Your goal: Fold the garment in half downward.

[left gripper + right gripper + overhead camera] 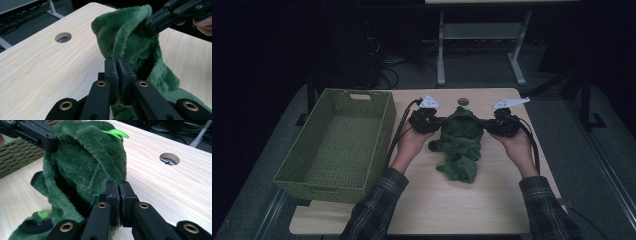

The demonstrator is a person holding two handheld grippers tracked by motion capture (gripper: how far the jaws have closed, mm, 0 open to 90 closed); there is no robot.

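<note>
A fuzzy dark green garment [460, 139] with black cuffs hangs between both grippers over the middle of the wooden table [447, 200], its lower part resting on the top. My left gripper [438, 123] pinches the garment's left upper edge; in the left gripper view its jaws [118, 65] are shut on a fold of the green garment [130, 42]. My right gripper [483, 123] grips the right upper edge; in the right gripper view its jaws [119, 188] are closed on the green garment [87, 157]. A bright green loop [116, 133] sticks out at the top.
A woven green basket [339, 145] stands empty at the table's left, close to my left forearm. A round cable hole [463, 101] sits near the far edge. Desk legs and cables fill the dark floor behind.
</note>
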